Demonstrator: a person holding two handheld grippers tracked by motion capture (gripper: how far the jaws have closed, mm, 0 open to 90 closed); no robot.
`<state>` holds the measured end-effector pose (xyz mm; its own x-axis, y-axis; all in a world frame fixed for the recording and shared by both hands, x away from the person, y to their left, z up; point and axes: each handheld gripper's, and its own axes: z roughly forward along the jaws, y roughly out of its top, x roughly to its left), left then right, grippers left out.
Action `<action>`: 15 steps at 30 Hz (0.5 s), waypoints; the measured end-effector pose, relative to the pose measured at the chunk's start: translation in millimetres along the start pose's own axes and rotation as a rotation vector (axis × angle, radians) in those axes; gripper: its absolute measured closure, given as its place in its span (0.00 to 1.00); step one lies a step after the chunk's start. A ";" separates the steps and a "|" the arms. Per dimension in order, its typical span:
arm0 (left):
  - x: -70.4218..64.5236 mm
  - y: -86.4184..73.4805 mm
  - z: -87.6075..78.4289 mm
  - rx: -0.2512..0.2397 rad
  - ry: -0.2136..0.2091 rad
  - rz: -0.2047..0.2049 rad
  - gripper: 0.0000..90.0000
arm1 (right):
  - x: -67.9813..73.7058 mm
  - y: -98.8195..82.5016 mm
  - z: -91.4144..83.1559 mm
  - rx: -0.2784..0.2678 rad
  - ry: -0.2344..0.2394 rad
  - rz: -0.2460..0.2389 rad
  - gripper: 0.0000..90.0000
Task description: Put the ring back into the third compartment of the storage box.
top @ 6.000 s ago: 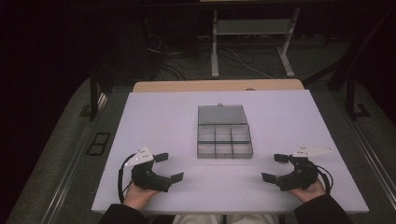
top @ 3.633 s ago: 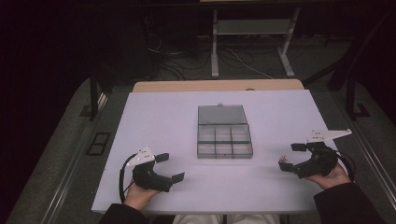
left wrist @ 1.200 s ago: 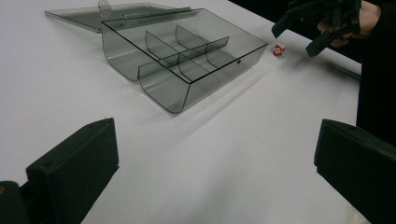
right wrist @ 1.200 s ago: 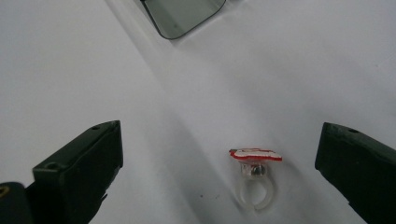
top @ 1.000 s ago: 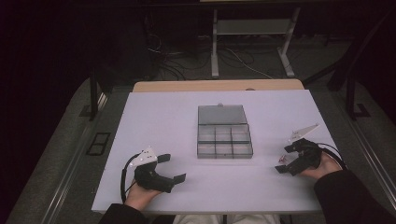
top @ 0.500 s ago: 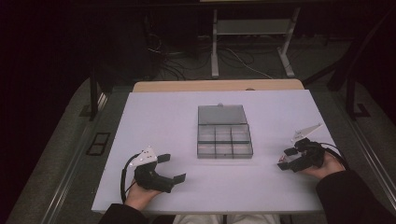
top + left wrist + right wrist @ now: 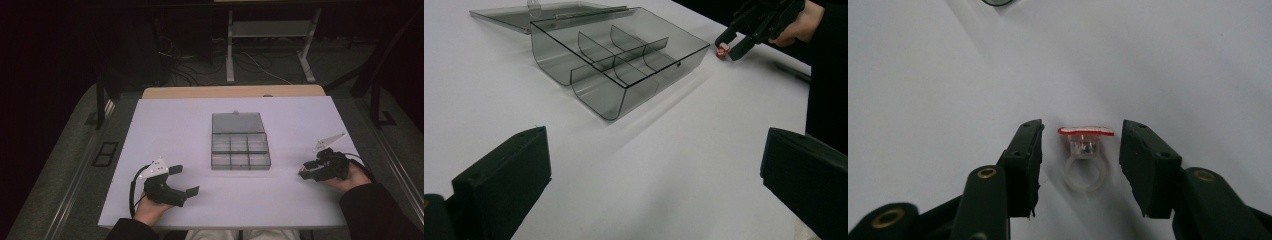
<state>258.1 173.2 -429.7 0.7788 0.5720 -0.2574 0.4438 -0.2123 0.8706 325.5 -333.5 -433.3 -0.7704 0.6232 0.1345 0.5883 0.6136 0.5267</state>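
- Dark surroundings with cables and a metal frame lay beyond a white counter [image 7: 280,200], which was bare apart from the items below.
- Left gripper [image 7: 183,180] rested near the counter's front-left corner, jaws wide apart and holding nothing.
- Smoked clear organiser box [image 7: 240,150] sat at the counter's centre, lid [image 7: 237,122] folded flat behind it, its six compartments apparently vacant.
- Right gripper [image 7: 1077,150] was low at the counter's right side, well apart from the box, jaws part-closed either side of a small plastic ring [image 7: 1086,160] without touching it.
- The ring appeared tilted, its red-edged flat top [image 7: 1086,131] farthest from the camera and its hoop nearest; the long axis ran along the jaws, away from the camera.
- Risk, as judged: the ring sat nearer the left-hand jaw, so that jaw would likely meet it first and could push or tip it; the smooth hoop might also squirt out under pressure.
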 end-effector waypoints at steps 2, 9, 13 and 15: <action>0.0 0.0 -0.1 -0.001 -0.001 0.000 0.00 | 0.2 -0.1 0.4 0.001 -0.006 -0.002 0.62; 0.3 0.0 -0.1 -0.003 -0.003 0.001 0.00 | 1.6 0.1 1.1 0.011 -0.005 -0.018 0.73; -0.1 0.0 -0.2 -0.002 -0.003 0.000 0.00 | 1.4 0.2 1.2 0.014 -0.004 -0.016 0.75; 0.1 0.0 -0.2 -0.003 -0.003 0.000 0.00 | 1.4 -0.2 0.9 0.016 0.004 -0.008 0.76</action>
<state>258.1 173.4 -429.6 0.7801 0.5698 -0.2586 0.4423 -0.2099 0.8719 324.6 -332.3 -434.0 -0.7762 0.6162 0.1337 0.5858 0.6263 0.5145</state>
